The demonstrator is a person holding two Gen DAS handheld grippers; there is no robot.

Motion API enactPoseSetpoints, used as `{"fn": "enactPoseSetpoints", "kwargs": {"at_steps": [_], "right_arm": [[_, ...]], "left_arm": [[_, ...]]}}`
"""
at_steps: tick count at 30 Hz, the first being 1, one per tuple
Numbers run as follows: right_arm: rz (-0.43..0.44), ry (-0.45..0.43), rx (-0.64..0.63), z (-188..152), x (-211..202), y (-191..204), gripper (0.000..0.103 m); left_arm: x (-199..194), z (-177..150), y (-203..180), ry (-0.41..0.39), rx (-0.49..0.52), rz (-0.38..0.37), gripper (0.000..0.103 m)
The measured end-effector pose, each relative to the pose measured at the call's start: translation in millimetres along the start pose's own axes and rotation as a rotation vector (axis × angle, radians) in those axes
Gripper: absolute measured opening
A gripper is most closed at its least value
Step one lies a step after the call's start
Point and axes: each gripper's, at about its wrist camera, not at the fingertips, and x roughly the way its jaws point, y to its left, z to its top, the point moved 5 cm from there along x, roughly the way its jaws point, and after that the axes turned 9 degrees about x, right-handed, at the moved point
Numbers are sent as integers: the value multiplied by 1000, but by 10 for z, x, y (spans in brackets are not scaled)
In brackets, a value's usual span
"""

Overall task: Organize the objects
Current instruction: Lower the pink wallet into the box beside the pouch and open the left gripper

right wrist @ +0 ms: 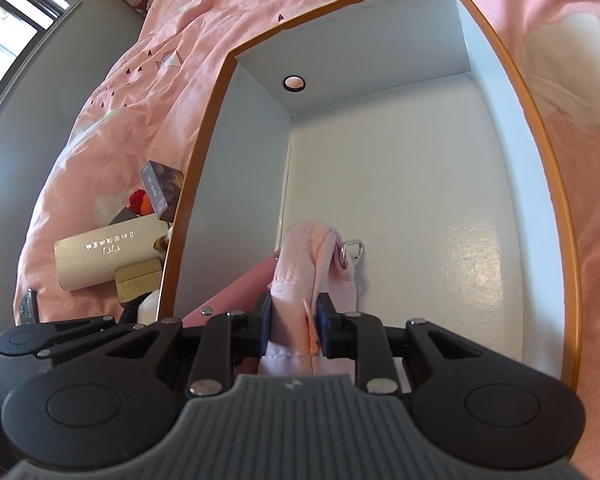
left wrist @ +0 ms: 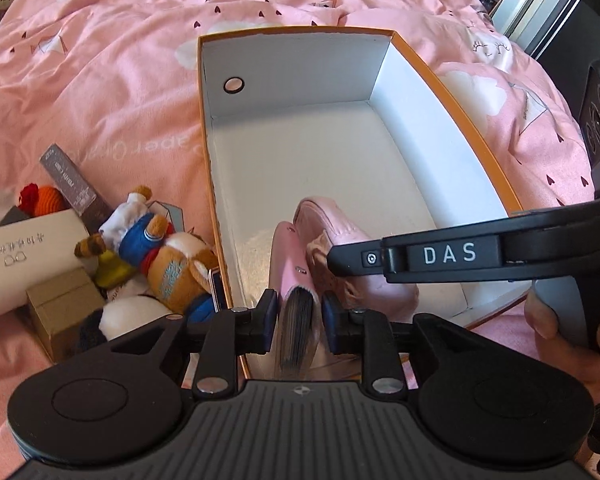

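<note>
A pink bed (left wrist: 100, 80) held a big box (left wrist: 452, 92), white inside and nearly empty. At its near end sat a pink book (left wrist: 296, 280) and a pink bag (right wrist: 300, 276). The left gripper (left wrist: 299, 316) was a little open around the book, pads just off it. The right gripper (right wrist: 294, 322) squeezed the bag. Left of the box, toys (left wrist: 168, 256) and small boxes (left wrist: 60, 304) still waited, so most tidying was left.
</note>
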Motion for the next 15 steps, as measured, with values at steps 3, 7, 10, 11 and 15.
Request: {"fn": "enactPoseSetpoints", "kwargs": {"at_steps": [3, 7, 10, 11, 15], "right_arm": [[-19, -5, -34, -27, 5, 51, 25], [-25, -6, -33, -37, 25, 79, 25], [-31, -2, -33, -39, 36, 97, 25], [-32, -4, -33, -42, 36, 110, 25], [-44, -1, -38, -48, 64, 162, 26]], "left_arm": [[-52, -17, 19, -34, -11, -49, 38], [-221, -14, 56, -88, -11, -106, 52], [-355, -43, 122, -120, -21, -152, 54], [-390, -53, 148, -125, -30, -172, 55], [-492, -97, 259, -148, -70, -217, 56]]}}
